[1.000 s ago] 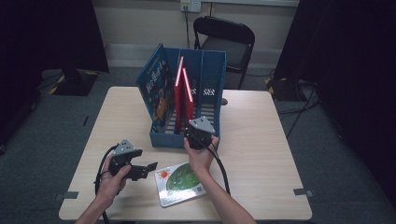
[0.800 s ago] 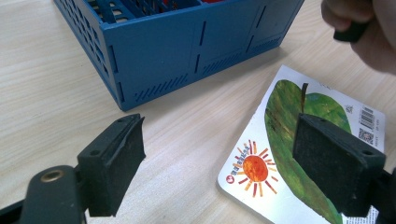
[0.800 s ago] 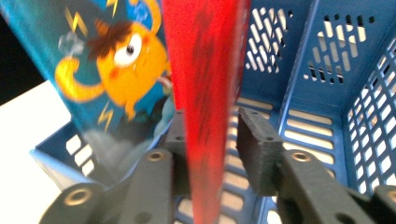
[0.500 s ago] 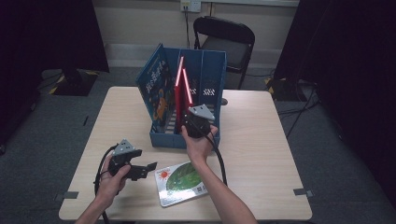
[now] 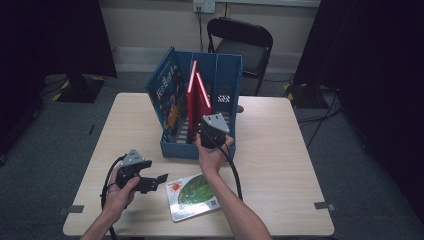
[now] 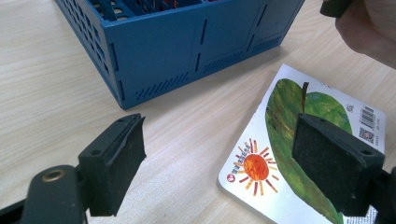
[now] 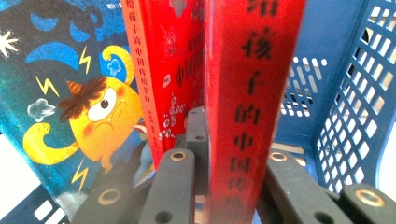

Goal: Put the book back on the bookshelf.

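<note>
Two red books stand upright in the blue crate (image 5: 220, 107) at the middle of the counter (image 5: 280, 150), and the right claw (image 5: 210, 131) is at the nearer of them. In the right gripper view its black jaws rise on either side of the red book (image 7: 247, 93), closed in against its spine edge so that the book sits pinched between them. Black Chinese characters run down that spine; the upper ones are blurred, and the lower ones read 子的中国. The second red book (image 7: 175, 60) stands just beside it, with yellow lettering along its edge that is too small to read. Next over leans a blue picture book (image 7: 70, 93), its cover showing a cross yellow cartoon face with dark hair, lightning bolts and small clouds.

Well apart from the crate, the left claw (image 5: 150, 181) hovers low over the near part of the counter, jaws spread wide with nothing between them. Just beside it a picture book (image 5: 195, 196) lies flat on the counter, cover up: a large green leaf, an orange sun and a red round logo with tiny print. The left gripper view shows a barcode (image 6: 369, 116) and QR codes at its corner.
</note>
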A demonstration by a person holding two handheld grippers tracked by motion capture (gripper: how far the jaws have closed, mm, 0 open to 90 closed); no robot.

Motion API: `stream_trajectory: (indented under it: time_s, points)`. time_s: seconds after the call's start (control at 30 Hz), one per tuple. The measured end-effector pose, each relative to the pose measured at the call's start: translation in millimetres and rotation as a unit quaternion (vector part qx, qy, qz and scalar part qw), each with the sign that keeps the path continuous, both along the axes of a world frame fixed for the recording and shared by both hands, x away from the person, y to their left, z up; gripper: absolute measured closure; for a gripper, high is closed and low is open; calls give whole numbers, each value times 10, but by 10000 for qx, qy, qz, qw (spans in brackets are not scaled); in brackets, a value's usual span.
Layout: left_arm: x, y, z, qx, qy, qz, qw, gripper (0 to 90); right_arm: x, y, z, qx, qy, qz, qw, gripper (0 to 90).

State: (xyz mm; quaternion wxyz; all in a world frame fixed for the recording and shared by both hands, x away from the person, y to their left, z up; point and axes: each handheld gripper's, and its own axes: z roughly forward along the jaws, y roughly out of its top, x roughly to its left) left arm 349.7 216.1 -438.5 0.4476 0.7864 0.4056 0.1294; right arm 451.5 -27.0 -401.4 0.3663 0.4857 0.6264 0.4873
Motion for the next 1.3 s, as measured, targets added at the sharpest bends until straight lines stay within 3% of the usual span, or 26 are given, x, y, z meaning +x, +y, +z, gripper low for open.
stream_trajectory:
  time_s: [0.57, 0.9, 1.3]
  points:
    - [4, 4, -6, 23, 11, -20, 10000, 170, 182, 6, 42, 86, -90, -33, 9999, 806]
    - [4, -4, -9, 21, 7, -24, 10000, 170, 260, 9, 38, 10, 54, -16, 10000, 800]
    - [4, -8, -8, 28, 2, -42, 10000, 170, 112, -41, 6, 33, 360, 631, 9974, 694]
